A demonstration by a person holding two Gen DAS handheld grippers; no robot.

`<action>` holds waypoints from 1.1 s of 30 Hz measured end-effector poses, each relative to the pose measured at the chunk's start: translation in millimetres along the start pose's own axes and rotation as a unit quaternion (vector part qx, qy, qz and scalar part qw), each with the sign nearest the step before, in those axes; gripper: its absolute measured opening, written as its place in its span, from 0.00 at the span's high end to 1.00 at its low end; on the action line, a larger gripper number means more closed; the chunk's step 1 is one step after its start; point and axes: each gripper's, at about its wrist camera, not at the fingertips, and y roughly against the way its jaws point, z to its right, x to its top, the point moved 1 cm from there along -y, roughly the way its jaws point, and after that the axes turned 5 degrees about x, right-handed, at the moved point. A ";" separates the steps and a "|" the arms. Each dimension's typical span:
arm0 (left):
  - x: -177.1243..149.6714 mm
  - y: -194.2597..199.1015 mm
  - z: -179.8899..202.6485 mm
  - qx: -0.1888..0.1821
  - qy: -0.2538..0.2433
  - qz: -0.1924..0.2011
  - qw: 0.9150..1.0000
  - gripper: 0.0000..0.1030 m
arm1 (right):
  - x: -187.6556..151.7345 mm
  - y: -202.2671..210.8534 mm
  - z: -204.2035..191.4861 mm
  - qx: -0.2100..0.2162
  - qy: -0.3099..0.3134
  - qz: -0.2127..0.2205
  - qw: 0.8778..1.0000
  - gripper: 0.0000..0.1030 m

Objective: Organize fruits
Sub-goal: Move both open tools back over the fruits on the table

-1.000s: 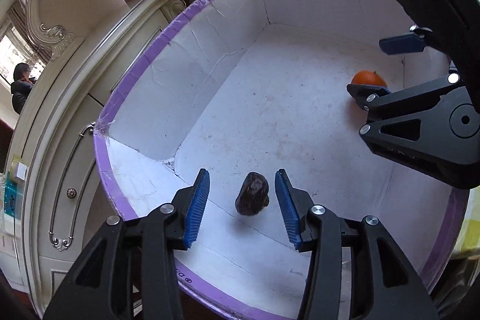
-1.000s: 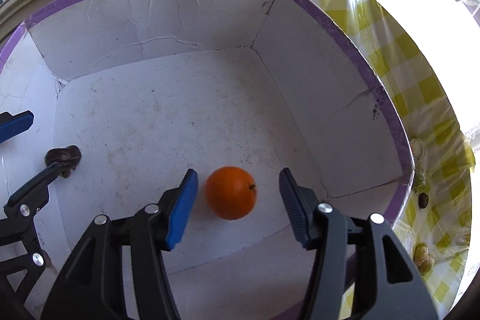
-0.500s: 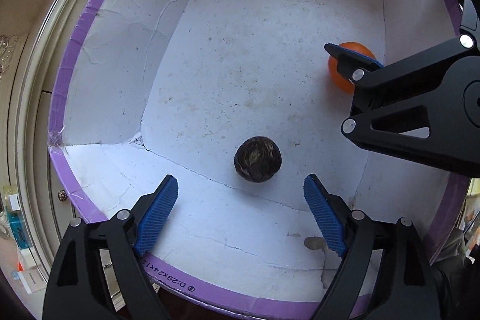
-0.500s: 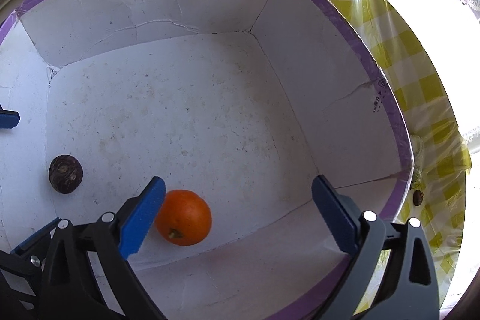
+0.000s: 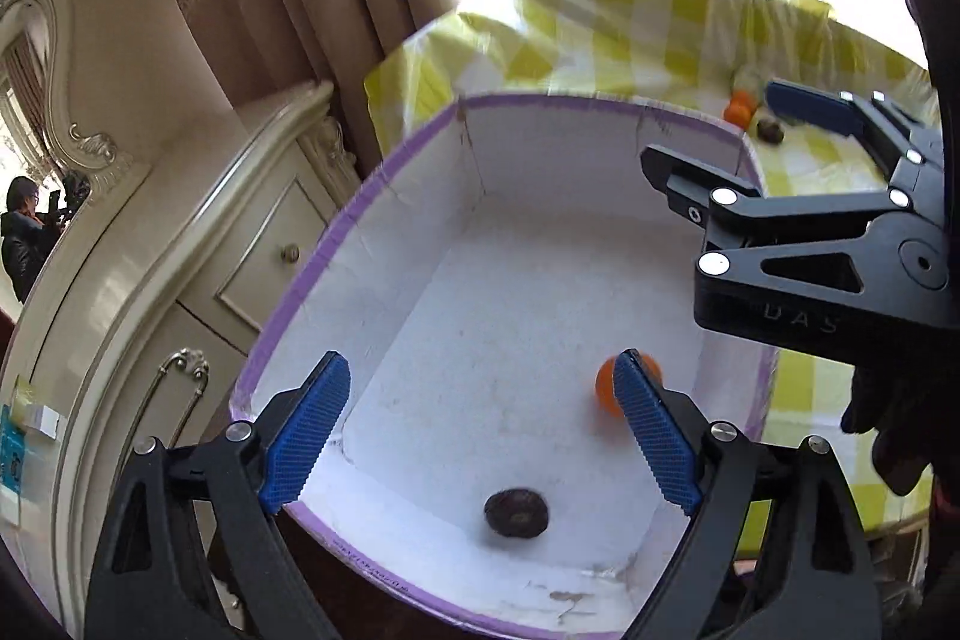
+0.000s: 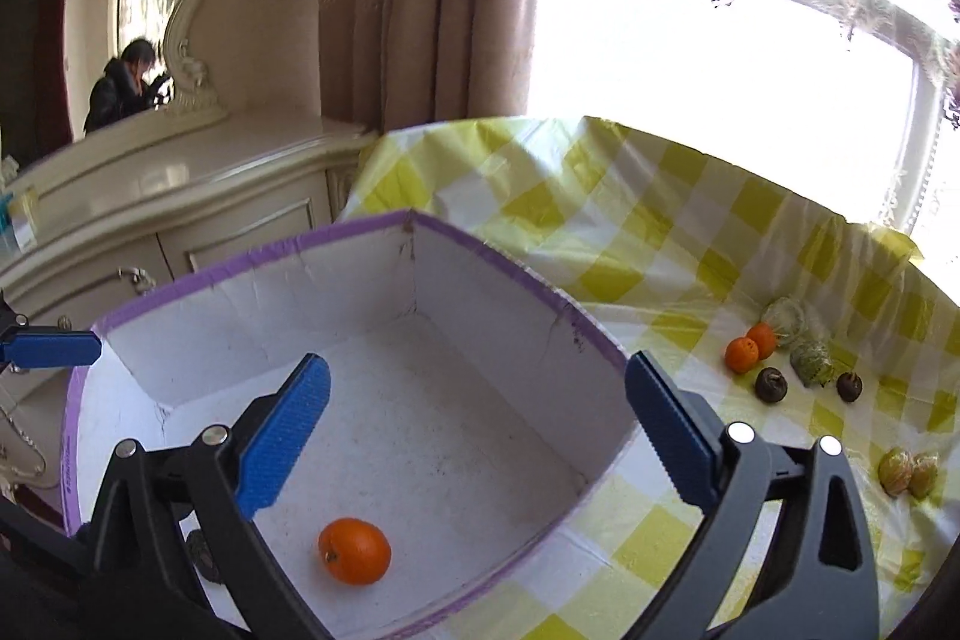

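A white cardboard box (image 6: 528, 334), creased and speckled inside with a purple-taped rim, sits on a glossy yellow-checked tabletop (image 6: 630, 244). On its floor lie a smooth round orange (image 6: 354, 550) and a dark, wrinkled fruit (image 5: 516, 512), apart from each other. The left gripper (image 5: 480, 436) hangs above the box, its ribbed blue fingers (image 5: 306, 424) opening wide with nothing between them. The right gripper (image 6: 474, 436) is likewise opening, empty. More oranges (image 6: 750, 347), dark fruits (image 6: 770, 384) and netted ones lie on the cloth near the window.
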 end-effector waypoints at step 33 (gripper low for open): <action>96.4 -76.6 264.5 -0.212 0.096 0.171 0.957 0.16 | -117.5 117.4 279.6 -0.309 -0.219 0.143 0.915 0.02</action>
